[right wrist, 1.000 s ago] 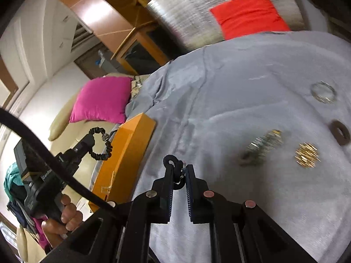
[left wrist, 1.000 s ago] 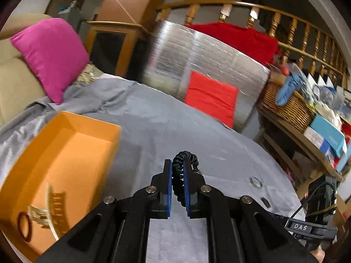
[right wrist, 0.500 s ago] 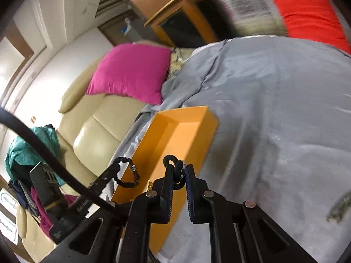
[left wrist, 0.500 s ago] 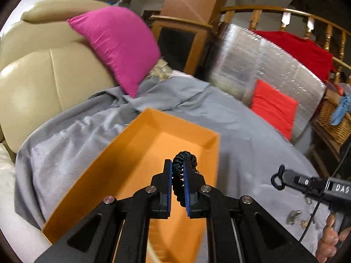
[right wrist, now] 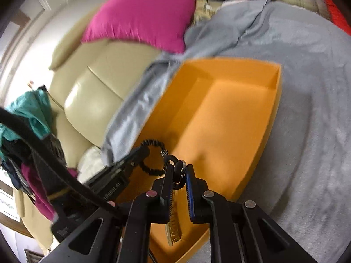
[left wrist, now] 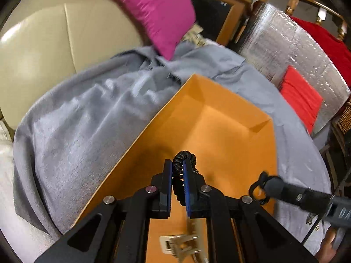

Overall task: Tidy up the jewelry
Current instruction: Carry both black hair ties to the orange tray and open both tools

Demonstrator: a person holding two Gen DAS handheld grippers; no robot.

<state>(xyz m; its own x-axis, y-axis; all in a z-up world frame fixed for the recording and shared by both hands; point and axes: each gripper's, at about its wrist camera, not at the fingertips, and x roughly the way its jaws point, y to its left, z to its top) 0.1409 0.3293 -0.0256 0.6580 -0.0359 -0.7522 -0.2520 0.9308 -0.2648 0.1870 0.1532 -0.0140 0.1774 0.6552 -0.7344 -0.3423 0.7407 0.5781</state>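
Grippers over the orange box, each clamped on a dark bracelet.

Sofa (left wrist: 54,43), cream, w/ a pink cushion (left wrist: 158,8) at the back; a grey blanket (left wrist: 72,127) covers the surface in front. Orange box (left wrist: 219,131) sits open on the blanket, a gold comb-like piece (right wrist: 174,230) lying at its near end. Left gripper (left wrist: 177,175) is above the box floor, jaws pressed onto a black beaded bracelet (left wrist: 183,156) that loops up past the tips. Right gripper (right wrist: 178,174) hangs over the box's near part, jaws closed on a small black ring-like piece (right wrist: 175,164), prob. a second bracelet or a clasp; blur makes it hard to tell. Both pieces are held in the air, not touching the box. In the right wrist view the left gripper's bracelet (right wrist: 153,155) shows just beside the right tips.
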